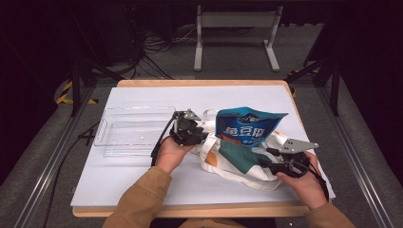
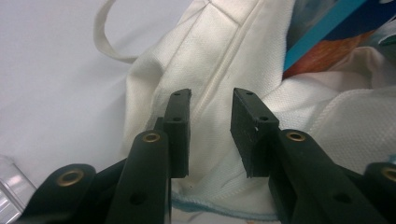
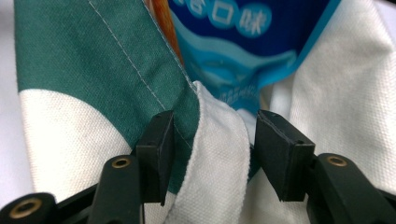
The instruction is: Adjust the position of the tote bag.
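Two grippers flanked the canvas tote bag (image 1: 237,164) lying mid-table, the blue snack pouch (image 1: 247,126) standing upright out of its mouth. The left gripper (image 1: 202,135) sat at the bag's left edge, jaws apart, white cloth between them but unpinched. The right gripper (image 1: 266,159) — the nearer one to the pouch's base — straddled the bag's rim (image 3: 215,154) with a gap showing, nothing clamped. The pouch lay ahead of and above both, its long axis vertical.
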{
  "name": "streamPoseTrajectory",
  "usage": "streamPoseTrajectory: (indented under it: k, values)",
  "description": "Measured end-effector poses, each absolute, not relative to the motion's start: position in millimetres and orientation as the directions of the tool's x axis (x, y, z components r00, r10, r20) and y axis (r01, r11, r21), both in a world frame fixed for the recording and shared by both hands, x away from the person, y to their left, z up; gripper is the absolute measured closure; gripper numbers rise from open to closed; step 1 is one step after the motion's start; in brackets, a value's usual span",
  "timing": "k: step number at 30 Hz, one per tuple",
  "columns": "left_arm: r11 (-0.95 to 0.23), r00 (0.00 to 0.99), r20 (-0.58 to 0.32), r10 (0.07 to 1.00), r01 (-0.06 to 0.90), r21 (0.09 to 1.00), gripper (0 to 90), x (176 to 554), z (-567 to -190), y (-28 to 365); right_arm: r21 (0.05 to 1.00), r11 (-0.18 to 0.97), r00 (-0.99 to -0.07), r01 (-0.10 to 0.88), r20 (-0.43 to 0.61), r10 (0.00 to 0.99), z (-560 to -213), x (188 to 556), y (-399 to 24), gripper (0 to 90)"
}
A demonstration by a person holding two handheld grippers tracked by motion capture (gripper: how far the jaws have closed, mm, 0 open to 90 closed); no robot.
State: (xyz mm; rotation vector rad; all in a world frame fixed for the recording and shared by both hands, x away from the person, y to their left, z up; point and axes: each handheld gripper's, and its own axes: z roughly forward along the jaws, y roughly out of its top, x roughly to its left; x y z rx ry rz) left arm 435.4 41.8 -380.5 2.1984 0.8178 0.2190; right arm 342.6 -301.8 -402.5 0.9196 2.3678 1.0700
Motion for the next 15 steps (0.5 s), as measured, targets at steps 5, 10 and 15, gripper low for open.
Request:
streamPoseTrajectory:
  k: [5, 10, 15]
  values:
    - [-0.5, 0.775, -0.111, 0.622, 0.502, 0.705, 67.7, 437.4, -385.0, 40.3, 0.75, 0.523, -0.72, 0.405, -0.092, 0.688, -412.1, 345.7, -298.0, 49.6]
    - [-0.507, 0.775, -0.105, 0.623, 0.503, 0.7, 67.2, 436.7, -387.8, 38.5, 0.69, 0.592, -0.733, 0.417, -0.13, 0.668, -423.2, 352.8, -289.1, 49.0]
    - [-0.484, 0.782, -0.121, 0.611, 0.491, 0.724, 65.4, 434.6, -384.9, 44.3, 0.708, 0.572, -0.739, 0.415, -0.104, 0.665, -421.8, 352.5, -292.3, 47.6]
